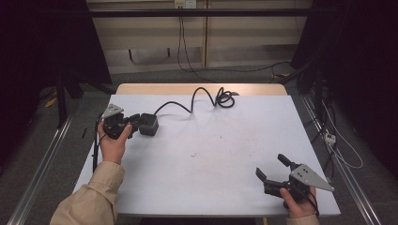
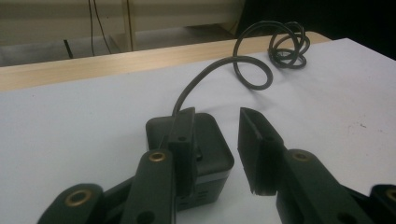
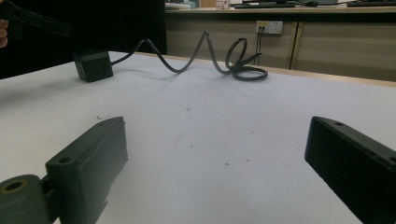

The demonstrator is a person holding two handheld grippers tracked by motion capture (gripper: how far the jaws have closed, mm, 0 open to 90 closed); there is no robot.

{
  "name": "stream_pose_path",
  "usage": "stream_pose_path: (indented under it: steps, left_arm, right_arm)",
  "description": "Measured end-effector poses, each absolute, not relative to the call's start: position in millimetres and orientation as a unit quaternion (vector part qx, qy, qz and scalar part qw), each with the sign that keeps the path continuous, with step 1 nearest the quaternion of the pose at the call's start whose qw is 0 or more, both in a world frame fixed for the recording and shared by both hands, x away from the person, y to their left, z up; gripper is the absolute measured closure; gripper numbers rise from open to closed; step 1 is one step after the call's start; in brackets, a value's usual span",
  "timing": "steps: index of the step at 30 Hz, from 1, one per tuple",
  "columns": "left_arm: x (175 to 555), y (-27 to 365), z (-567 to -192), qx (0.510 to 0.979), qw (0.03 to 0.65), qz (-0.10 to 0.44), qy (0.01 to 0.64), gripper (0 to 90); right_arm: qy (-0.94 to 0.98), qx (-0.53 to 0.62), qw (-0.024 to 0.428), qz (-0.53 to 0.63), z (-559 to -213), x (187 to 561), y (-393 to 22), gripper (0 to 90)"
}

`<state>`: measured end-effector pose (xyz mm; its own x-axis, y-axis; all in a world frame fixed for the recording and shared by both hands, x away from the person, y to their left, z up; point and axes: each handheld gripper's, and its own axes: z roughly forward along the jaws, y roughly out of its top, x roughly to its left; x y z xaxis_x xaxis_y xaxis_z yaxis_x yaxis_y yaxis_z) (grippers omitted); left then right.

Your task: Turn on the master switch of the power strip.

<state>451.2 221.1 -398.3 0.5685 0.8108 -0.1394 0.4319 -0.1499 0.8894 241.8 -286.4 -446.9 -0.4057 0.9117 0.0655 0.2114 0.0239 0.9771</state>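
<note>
Item: black cube-shaped plastic power block (image 1: 148,123), rounded corners, socket holes on one side face, resting flat on the white table sheet (image 1: 211,159) near its far left corner. Attached: thick black rubber cord (image 1: 197,98), arching off the block's rear and ending in a loose coil near the far edge, beside the bare wooden strip of tabletop (image 1: 202,89).

Left gripper (image 2: 217,140): at the block, level with the sheet. One jaw laid against the block's top and near face; other jaw standing free to the side, a clear gap of white sheet between it and the block. Jaws partly spread, not pinching. Held in a hand (image 1: 112,143) with a beige sleeve.

Right gripper (image 1: 272,171): well apart from the block, at the near right of the sheet, jaws spread wide, nothing between them.

Progress, as judged: approach to the block made; grasp not yet achieved, the block lying mostly outside the jaw gap. Remaining: shifting the jaws to straddle the block, closing, then lifting or moving. Cord likely to drag.

Containers: none on the table. Contents: not applicable.
</note>
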Motion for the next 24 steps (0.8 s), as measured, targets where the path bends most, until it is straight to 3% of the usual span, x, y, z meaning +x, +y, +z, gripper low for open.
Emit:
stream_pose_path:
  steps: [24]
  left_arm:
    - [456.9,218.3,-396.9,0.737,0.487,0.194,0.426,75.1]
  right_arm:
    - [0.641,0.437,0.323,0.542,-447.1,241.8,-286.6,5.4]
